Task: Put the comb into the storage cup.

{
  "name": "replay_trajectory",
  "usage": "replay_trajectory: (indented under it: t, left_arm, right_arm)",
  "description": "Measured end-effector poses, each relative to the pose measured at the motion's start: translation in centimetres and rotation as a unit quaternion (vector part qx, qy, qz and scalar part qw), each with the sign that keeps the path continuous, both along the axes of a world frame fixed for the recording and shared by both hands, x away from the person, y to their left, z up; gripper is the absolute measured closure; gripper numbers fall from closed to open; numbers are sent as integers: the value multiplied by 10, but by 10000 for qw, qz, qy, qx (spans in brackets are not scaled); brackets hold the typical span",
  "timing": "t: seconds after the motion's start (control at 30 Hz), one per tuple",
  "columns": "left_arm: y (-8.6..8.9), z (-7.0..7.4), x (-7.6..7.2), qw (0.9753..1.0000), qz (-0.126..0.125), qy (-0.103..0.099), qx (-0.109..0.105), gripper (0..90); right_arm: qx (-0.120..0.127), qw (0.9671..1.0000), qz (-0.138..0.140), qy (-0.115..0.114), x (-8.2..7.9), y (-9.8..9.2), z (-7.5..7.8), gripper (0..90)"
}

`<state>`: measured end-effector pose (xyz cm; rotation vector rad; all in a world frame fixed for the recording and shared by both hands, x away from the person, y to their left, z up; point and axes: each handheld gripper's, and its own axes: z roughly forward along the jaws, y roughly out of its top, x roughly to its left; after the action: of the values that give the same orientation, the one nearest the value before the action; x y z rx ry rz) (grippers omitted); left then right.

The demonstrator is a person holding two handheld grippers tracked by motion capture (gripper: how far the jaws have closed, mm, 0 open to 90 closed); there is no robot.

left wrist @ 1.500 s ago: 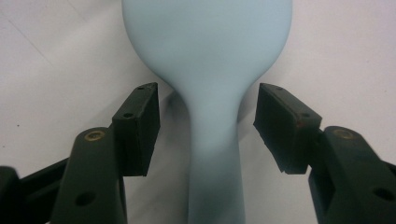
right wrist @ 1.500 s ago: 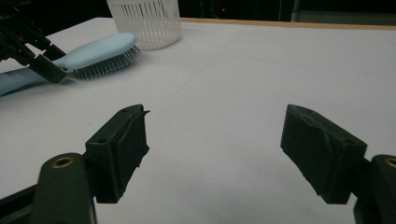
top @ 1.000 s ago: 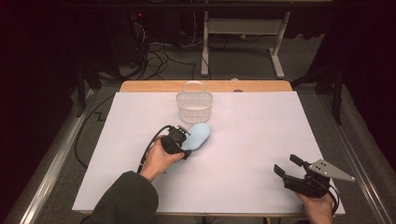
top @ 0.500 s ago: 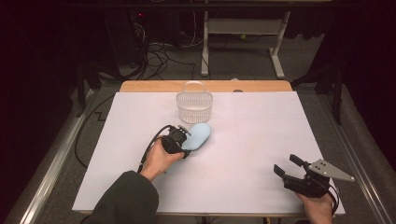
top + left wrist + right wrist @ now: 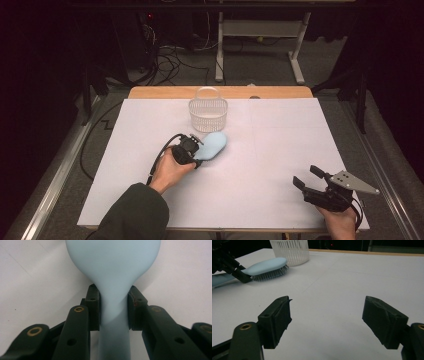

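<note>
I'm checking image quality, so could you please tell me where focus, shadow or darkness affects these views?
High view: white table bright, surroundings dark. Left gripper view: hairbrush soft and blurred, left hand-held gripper clamping its neck. Right gripper view: near pads blurred, basket sharper; faint shadow below.

Bright, evenly lit table [image 5: 280, 150]; dark, dim surroundings.

We see a lab: a white-covered table [image 5: 280, 150] in a dark room, loose cables [image 5: 172, 62] and a metal desk frame [image 5: 260, 45] behind
</note>
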<state>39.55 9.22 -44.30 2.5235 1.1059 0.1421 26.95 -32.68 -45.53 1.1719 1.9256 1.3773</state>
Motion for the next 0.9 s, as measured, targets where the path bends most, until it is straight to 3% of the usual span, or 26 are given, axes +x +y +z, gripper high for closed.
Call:
replay_trajectory:
  t: [0.63,0.9]
  left_arm:
    - [2,1,-1,9998,-101,-101,-107,693]
    - [4,5,-3,9995,-112,-162,-247,693]
  right_arm:
    - [8,10000,0,1,0,0,0,234]
    - [11,10000,1,-5,0,0,0,234]
